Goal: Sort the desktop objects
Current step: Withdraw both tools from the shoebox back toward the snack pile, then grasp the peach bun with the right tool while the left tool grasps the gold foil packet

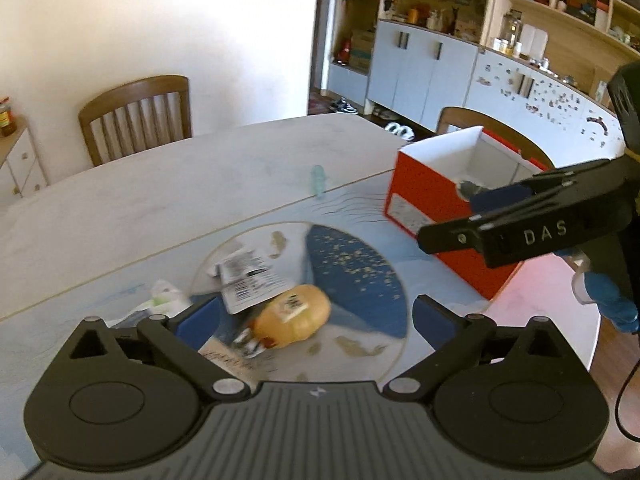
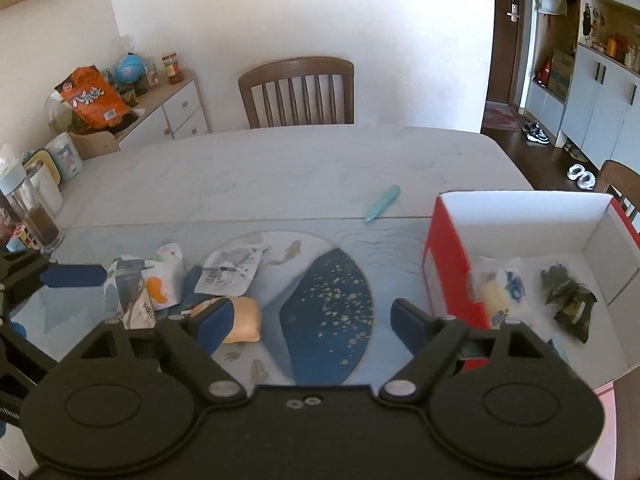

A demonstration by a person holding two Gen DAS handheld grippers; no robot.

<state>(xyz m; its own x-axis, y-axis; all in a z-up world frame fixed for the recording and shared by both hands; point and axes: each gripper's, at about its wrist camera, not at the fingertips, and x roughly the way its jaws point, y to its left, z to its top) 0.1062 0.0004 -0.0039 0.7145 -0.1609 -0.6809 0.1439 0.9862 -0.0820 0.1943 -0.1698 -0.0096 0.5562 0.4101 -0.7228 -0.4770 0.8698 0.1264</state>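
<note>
I see both my grippers, left gripper point(image 1: 316, 316) and right gripper point(image 2: 308, 320), with jaws released and empty above the worktop point(image 2: 280, 168). The yellow packet point(image 1: 294, 314) lies beside the red box point(image 2: 448, 256).

Only one text reads clearly — "DAS", in pale letters on the black right gripper point(image 1: 476, 216). The print on the packets point(image 1: 250, 284) and on the box point(image 1: 424, 204) label is too blurred.
</note>
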